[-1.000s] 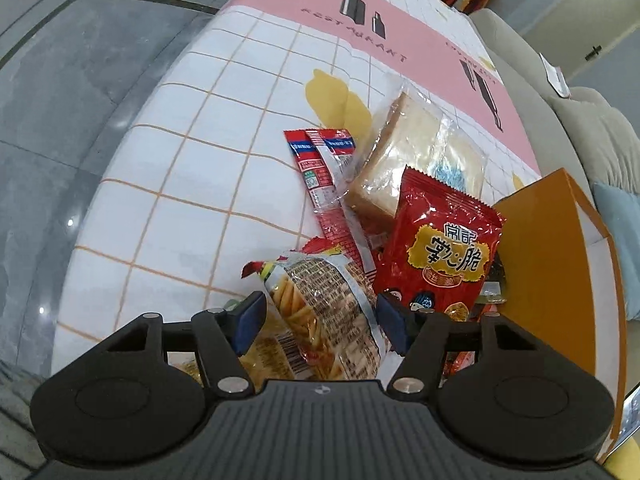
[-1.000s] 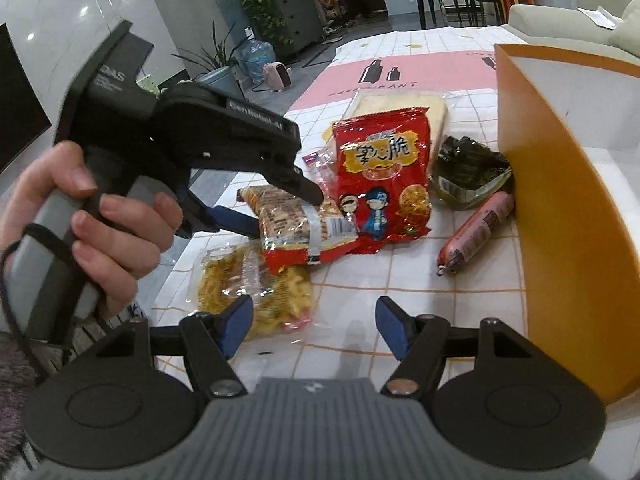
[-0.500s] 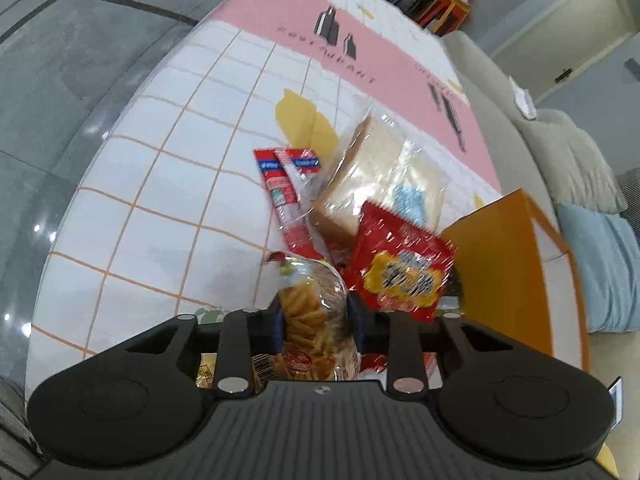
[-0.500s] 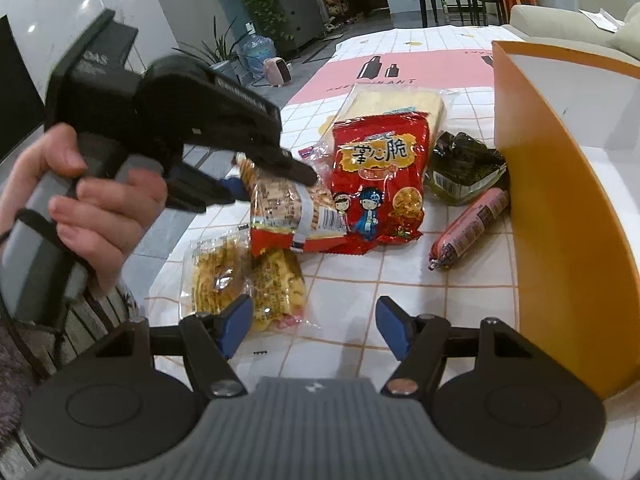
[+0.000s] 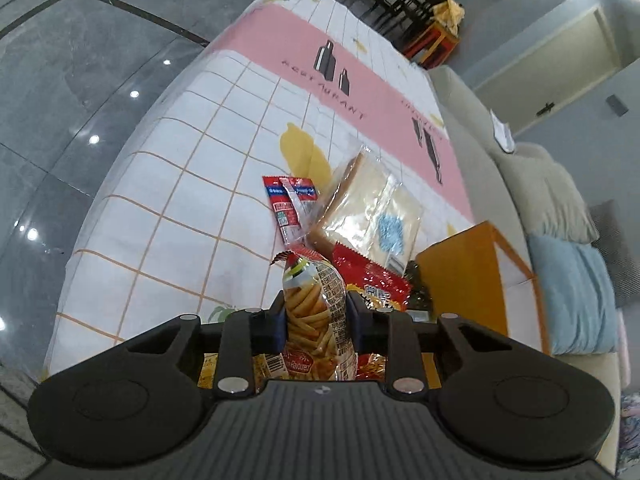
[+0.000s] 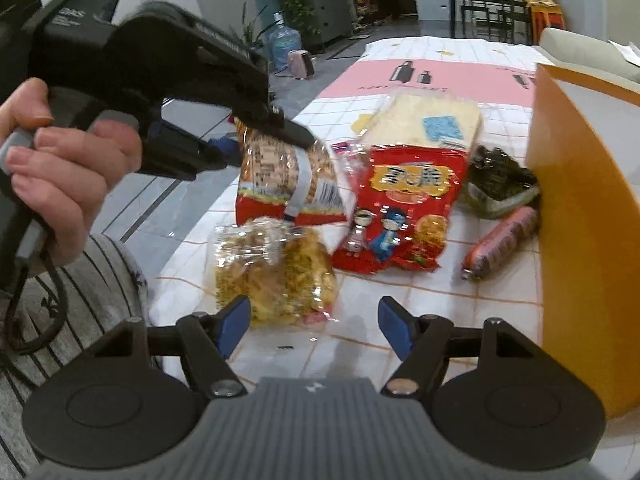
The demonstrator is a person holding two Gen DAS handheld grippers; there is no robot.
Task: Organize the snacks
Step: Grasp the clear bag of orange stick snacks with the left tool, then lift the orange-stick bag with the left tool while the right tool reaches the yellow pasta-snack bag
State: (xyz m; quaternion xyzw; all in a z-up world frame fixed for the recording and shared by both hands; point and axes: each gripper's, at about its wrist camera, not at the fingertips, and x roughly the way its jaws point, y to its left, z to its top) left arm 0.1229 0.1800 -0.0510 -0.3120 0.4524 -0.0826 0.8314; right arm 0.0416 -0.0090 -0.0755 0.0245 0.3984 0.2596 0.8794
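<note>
My left gripper (image 5: 315,316) is shut on a clear bag of stick snacks (image 5: 316,316) and holds it lifted above the table; the same bag (image 6: 288,178) hangs from it in the right wrist view. My right gripper (image 6: 314,320) is open and empty, just above a clear pack of yellow crisps (image 6: 272,276). A red snack bag (image 6: 400,204), a wrapped sandwich (image 6: 424,124), a dark seaweed pack (image 6: 496,176) and a sausage (image 6: 504,242) lie on the table. An orange box (image 6: 580,200) stands at the right.
A red sachet (image 5: 288,204) lies left of the sandwich (image 5: 368,208). The chequered tablecloth (image 5: 180,208) stretches far and left. A grey sofa with cushions (image 5: 552,184) runs along the table's right side, behind the orange box (image 5: 460,276).
My left gripper closed on the bag of stick snacks and lifted it off the table. The right gripper stayed open and shifted slightly.
</note>
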